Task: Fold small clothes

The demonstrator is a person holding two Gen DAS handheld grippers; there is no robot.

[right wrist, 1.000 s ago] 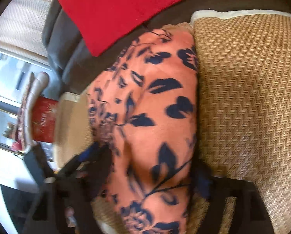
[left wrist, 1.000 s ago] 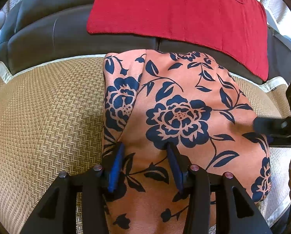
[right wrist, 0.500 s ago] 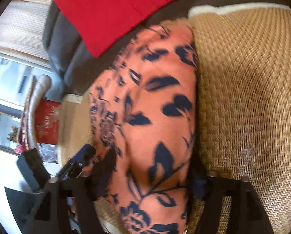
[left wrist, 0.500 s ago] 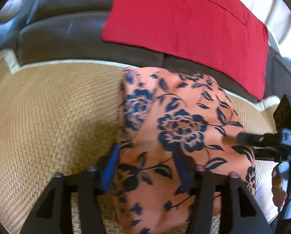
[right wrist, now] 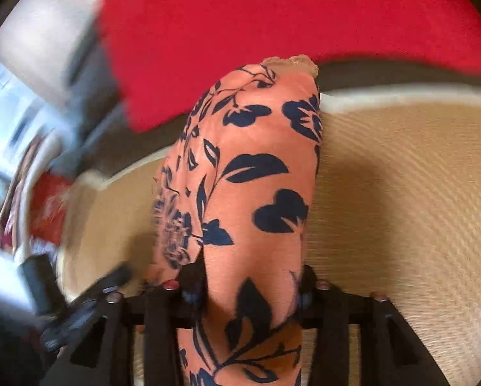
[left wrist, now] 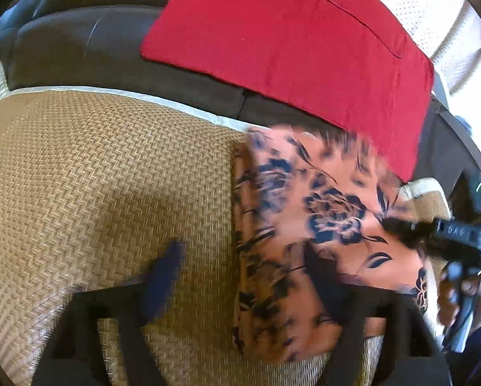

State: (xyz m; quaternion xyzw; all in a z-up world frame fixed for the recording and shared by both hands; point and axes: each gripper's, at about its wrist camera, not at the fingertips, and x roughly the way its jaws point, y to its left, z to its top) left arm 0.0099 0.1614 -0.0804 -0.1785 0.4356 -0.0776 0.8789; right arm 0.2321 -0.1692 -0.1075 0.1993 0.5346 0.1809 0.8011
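Observation:
An orange garment with dark blue flowers (left wrist: 305,212) lies folded on a woven mat (left wrist: 95,177). My left gripper (left wrist: 240,273) hangs over the garment's left edge with its jaws opening wide. One blue pad is over the bare mat and the other over the cloth, and neither presses. In the right wrist view the garment (right wrist: 256,177) bulges up as a ridge between the fingers of my right gripper (right wrist: 248,284). Those jaws are closing and both pads touch the cloth. The right gripper's black body (left wrist: 440,234) also shows at the garment's right side.
A red cloth (left wrist: 288,41) lies over the dark sofa back (left wrist: 79,41) behind the mat. A person's hand (left wrist: 449,292) holds the right gripper's handle. Bare mat stretches to the left of the garment. A window and red items blur at the left (right wrist: 47,206).
The left jaws have spread apart and let go of the cloth, and the garment now sits further right in that view. The right jaws have narrowed onto the bunched cloth as that gripper moved.

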